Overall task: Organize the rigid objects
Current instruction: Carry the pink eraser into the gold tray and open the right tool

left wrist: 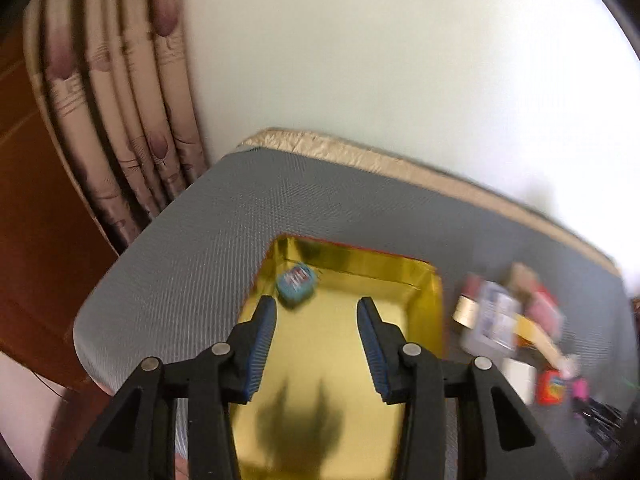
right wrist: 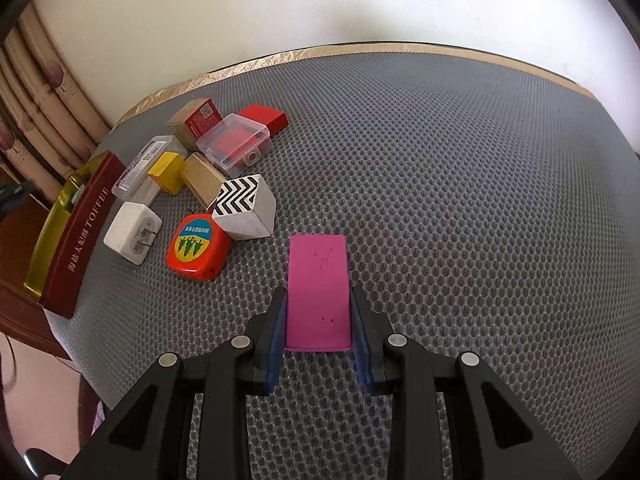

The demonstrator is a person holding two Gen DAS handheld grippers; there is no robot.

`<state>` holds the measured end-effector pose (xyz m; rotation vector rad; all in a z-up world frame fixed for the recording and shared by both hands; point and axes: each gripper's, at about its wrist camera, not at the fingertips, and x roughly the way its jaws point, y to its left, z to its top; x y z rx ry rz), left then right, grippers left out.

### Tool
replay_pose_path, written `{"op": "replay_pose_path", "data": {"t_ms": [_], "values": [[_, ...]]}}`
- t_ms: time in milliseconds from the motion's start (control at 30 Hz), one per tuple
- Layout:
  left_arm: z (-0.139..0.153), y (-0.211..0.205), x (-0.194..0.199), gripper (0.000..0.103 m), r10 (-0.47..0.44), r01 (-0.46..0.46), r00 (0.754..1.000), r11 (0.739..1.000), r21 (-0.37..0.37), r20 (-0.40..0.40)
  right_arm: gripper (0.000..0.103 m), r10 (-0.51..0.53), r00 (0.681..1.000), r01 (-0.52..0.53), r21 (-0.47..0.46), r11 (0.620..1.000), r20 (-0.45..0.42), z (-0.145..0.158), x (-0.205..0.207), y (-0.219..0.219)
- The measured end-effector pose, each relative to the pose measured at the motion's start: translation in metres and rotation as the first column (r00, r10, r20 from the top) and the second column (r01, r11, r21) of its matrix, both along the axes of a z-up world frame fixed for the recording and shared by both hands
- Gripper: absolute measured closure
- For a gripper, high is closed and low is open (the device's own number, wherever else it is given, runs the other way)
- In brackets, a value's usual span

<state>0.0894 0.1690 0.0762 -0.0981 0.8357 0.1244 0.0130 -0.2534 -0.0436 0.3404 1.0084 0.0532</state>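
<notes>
My left gripper [left wrist: 317,307] is open and empty above a gold-lined tin box [left wrist: 424,280]. A small blue tape measure [left wrist: 297,281] lies in the box's far left corner. My right gripper [right wrist: 318,295] is shut on a flat magenta block [right wrist: 319,280], its jaws pressing both long sides just above the grey mesh mat [right wrist: 460,208]. The tin box shows in the right wrist view as a dark red TOFFEE tin [right wrist: 76,236] at the left table edge.
Left of the magenta block lies a pile: an orange tape measure [right wrist: 198,249], a white charger [right wrist: 133,233], a zigzag-patterned cube [right wrist: 247,207], a clear plastic case [right wrist: 236,141], yellow, red and cardboard boxes. A curtain [left wrist: 120,112] hangs behind the table's left corner.
</notes>
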Motion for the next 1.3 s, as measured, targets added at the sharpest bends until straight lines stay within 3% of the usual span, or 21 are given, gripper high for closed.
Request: {"op": "replay_pose_path", "data": {"t_ms": [200, 333, 500, 667, 733, 833, 933, 1100, 1300], "values": [[0.008, -0.013, -0.090, 0.058, 0.043, -0.042, 0.999, 0.998, -0.047, 0.013, 0.076, 0.005, 1.000, -0.004, 0.068, 0.998, -0.004, 0.011, -0.012, -0.005], [-0.001, -0.006, -0.118, 0.057, 0.126, -0.126, 0.992, 0.992, -0.032, 0.010, 0.076, 0.050, 0.998, -0.053, 0.115, 0.992, 0.034, 0.038, -0.014, 0.010], [-0.019, 0.017, -0.127, 0.057, 0.212, -0.214, 0.977, 0.975, -0.066, -0.038, 0.076, 0.198, 0.974, -0.215, 0.174, 0.961, 0.107, 0.085, 0.016, 0.069], [-0.026, 0.037, -0.134, 0.057, 0.309, -0.310, 0.951, 0.948, -0.066, -0.029, 0.076, 0.363, 0.920, -0.389, 0.229, 0.893, 0.147, 0.119, 0.075, 0.169], [-0.026, 0.041, -0.138, 0.057, 0.342, -0.341, 0.940, 0.939, -0.046, -0.002, 0.076, 0.422, 0.898, -0.440, 0.214, 0.872, 0.126, 0.119, 0.104, 0.213], [-0.031, 0.041, -0.136, 0.057, 0.329, -0.329, 0.944, 0.944, -0.030, -0.019, 0.076, 0.468, 0.883, -0.465, 0.233, 0.854, 0.049, 0.107, 0.145, 0.262], [-0.035, 0.040, -0.134, 0.057, 0.319, -0.319, 0.947, 0.948, -0.006, -0.031, 0.076, 0.467, 0.884, -0.458, 0.188, 0.869, -0.006, 0.095, 0.172, 0.292], [-0.035, 0.036, -0.131, 0.057, 0.302, -0.300, 0.953, 0.952, 0.053, -0.017, 0.076, 0.456, 0.886, -0.442, 0.148, 0.884, -0.078, 0.071, 0.203, 0.322], [-0.041, 0.039, -0.127, 0.057, 0.282, -0.280, 0.958, 0.959, 0.048, -0.048, 0.076, 0.438, 0.893, -0.430, 0.091, 0.898, -0.101, 0.057, 0.218, 0.344]]}}
